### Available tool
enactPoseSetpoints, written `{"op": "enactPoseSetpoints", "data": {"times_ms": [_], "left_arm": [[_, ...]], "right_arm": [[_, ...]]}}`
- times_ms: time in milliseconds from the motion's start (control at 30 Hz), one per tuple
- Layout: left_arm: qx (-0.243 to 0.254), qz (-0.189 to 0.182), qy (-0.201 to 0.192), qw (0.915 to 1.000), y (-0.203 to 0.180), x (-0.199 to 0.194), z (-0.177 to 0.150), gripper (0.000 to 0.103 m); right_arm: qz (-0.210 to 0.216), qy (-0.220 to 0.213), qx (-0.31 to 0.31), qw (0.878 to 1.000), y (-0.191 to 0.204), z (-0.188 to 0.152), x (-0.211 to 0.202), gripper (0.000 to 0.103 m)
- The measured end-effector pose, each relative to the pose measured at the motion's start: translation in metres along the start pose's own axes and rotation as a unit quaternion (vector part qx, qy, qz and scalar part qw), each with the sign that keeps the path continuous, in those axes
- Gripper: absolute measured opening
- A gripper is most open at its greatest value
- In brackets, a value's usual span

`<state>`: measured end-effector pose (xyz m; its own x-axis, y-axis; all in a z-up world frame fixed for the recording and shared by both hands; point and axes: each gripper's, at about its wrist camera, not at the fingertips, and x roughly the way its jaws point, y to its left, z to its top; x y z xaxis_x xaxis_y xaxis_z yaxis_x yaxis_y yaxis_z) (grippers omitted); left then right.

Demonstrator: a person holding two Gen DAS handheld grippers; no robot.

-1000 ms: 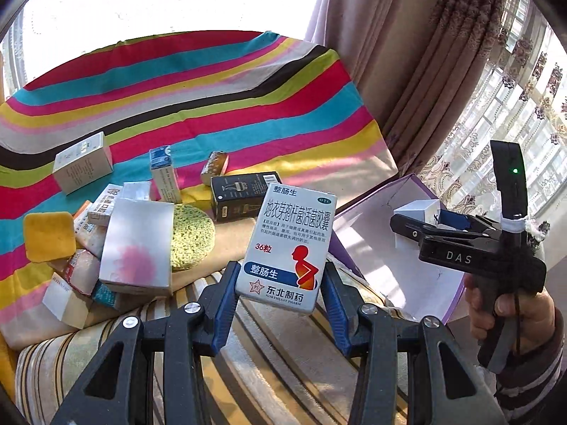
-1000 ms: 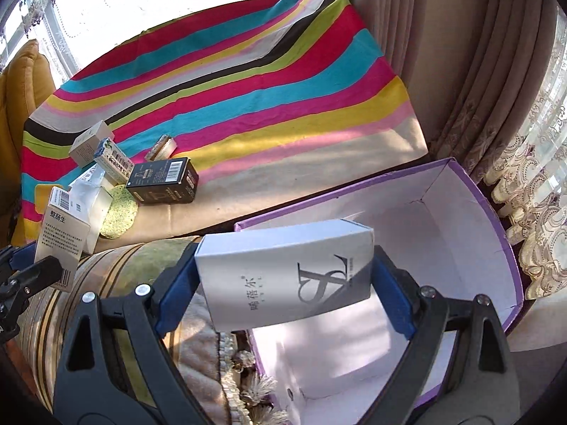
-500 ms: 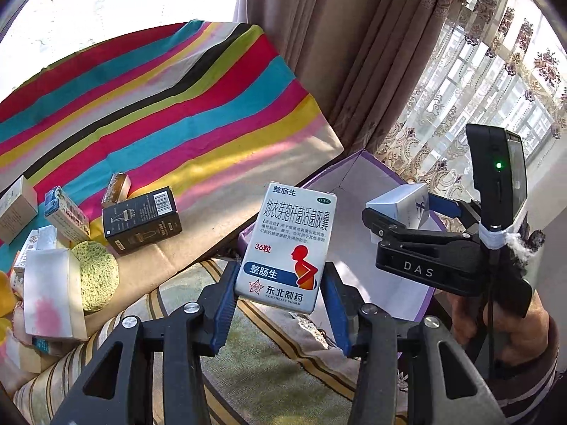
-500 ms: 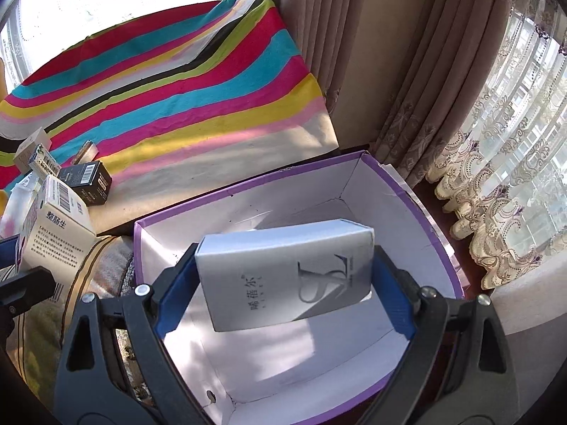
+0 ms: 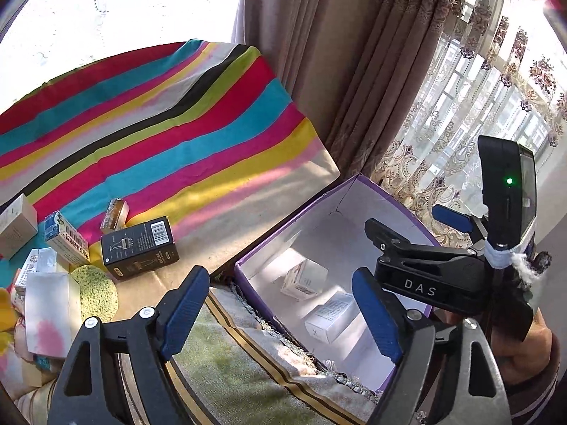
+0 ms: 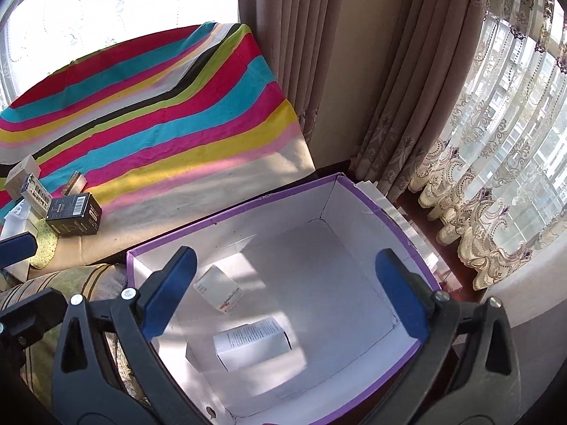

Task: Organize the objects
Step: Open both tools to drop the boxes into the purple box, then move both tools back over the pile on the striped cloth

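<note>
A purple-rimmed white box (image 6: 234, 209) stands beside the striped surface; it also shows in the left wrist view (image 5: 386, 194). Two small cartons lie inside it: the medicine carton (image 6: 218, 288) (image 5: 304, 278) and the silver-white carton (image 6: 251, 345) (image 5: 333, 317). My left gripper (image 5: 280, 311) is open and empty above the box's near edge. My right gripper (image 6: 283, 294) is open and empty over the box; it shows from the side in the left wrist view (image 5: 407, 226).
A black carton (image 5: 140, 246), a green sponge (image 5: 94, 292), a white pink-stained box (image 5: 49, 313) and several small cartons lie on the striped cloth (image 5: 159, 134) at the left. Curtains (image 5: 354, 53) hang behind the box. A striped cushion (image 5: 230, 364) lies in front.
Both grippers opened and dropped their cartons into the purple box. Both views swung right, over the box.
</note>
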<state>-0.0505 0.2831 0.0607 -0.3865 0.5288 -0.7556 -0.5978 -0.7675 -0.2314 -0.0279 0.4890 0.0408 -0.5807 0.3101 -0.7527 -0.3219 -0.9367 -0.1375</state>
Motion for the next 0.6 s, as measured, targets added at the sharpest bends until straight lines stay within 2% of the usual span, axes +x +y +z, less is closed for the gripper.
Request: {"op": "enactPoseSetpoints", "data": {"times_ms": [200, 433, 600], "left_arm": [[-0.021, 0.051, -0.042, 0.9976, 0.015, -0.019, 0.000, 0.085], [-0.020, 0.073, -0.079, 0.9940, 0.038, -0.044, -0.011, 0.085], [-0.034, 0.088, -0.086, 0.9918, 0.057, -0.060, -0.020, 0.085]], "right_arm": [[0.004, 0.001, -0.010, 1.000, 0.011, 0.002, -0.004, 0.102], [0.034, 0.000, -0.010, 0.999, 0.021, 0.002, -0.009, 0.102], [0.042, 0.003, -0.009, 0.999, 0.027, 0.002, -0.009, 0.102]]}}
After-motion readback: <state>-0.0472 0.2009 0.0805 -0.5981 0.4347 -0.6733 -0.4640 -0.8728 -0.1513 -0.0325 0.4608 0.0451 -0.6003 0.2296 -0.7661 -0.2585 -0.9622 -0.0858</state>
